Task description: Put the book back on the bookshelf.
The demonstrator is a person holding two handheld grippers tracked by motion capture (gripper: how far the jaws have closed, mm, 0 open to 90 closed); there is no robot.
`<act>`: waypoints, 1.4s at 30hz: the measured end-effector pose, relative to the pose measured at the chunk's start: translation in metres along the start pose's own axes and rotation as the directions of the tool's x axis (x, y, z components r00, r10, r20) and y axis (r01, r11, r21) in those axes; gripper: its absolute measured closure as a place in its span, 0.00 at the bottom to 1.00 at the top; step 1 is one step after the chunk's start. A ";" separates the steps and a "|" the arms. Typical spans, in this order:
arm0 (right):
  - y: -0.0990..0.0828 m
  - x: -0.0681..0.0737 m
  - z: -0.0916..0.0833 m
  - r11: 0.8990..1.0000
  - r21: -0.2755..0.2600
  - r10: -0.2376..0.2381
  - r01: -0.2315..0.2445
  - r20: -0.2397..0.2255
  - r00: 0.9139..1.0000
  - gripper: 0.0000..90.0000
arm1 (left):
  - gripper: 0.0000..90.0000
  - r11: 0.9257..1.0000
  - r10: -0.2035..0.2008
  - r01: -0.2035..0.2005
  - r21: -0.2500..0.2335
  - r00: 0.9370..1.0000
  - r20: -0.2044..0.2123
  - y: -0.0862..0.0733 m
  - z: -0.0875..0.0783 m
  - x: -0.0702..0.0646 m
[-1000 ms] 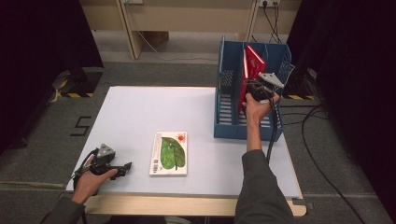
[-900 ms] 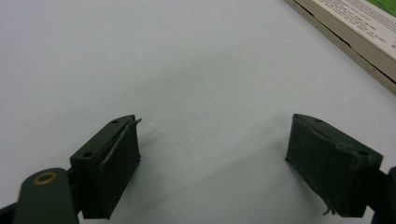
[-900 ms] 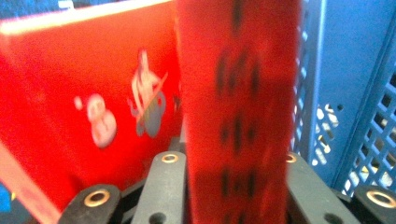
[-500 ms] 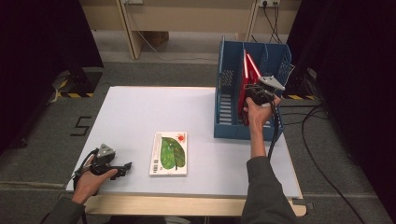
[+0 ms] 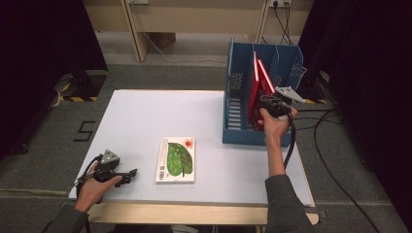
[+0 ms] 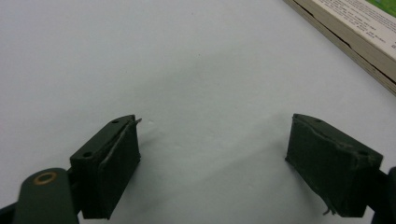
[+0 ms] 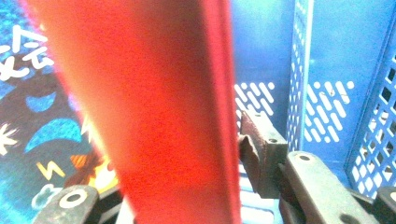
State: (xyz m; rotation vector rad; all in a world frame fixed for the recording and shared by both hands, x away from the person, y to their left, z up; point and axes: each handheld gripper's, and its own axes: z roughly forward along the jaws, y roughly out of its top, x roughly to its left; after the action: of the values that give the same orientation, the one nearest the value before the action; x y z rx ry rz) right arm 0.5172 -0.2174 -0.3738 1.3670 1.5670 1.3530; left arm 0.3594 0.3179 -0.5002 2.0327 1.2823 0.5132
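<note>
A person stands a red book (image 5: 259,90) upright in a blue file rack (image 5: 236,104) at the table's (image 5: 145,116) far right. The right gripper's (image 5: 270,103) jaws have just been opening; the book sits between them, the right pad looks clear. The left gripper (image 5: 130,173) rests wide open and empty near a leaf-cover book (image 5: 177,159). Releasing seems underway; next, probably withdraw without tipping the book.

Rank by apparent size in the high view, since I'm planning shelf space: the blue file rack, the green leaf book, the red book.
1. blue file rack
2. and 3. unsure: green leaf book lies flat, red book stands edge-on, partly hidden.
</note>
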 end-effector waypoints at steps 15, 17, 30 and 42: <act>-0.010 0.001 -0.030 0.999 0.020 -0.043 0.044 -0.044 0.998 0.70 | 0.17 1.000 0.000 0.000 0.000 1.000 0.000 0.000 0.000 0.000; -0.012 0.000 -0.035 0.999 0.022 -0.044 0.045 -0.053 0.998 0.71 | 0.17 1.000 0.001 -0.001 0.003 1.000 0.002 0.000 0.000 0.000; -0.021 -0.004 -0.049 0.998 0.020 -0.062 0.064 -0.086 0.994 0.81 | 0.17 1.000 -0.001 0.001 0.001 1.000 0.001 0.000 0.000 0.000; -0.013 0.011 -0.017 0.997 0.040 -0.068 0.072 -0.096 0.993 0.79 | 0.17 1.000 -0.001 0.001 -0.003 1.000 0.000 0.000 0.000 0.000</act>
State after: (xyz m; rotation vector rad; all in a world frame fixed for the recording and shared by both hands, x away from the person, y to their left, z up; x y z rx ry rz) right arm 0.4949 -0.2109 -0.3803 1.2783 1.7000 1.3655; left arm 0.3593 0.3180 -0.5004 2.0293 1.2822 0.5141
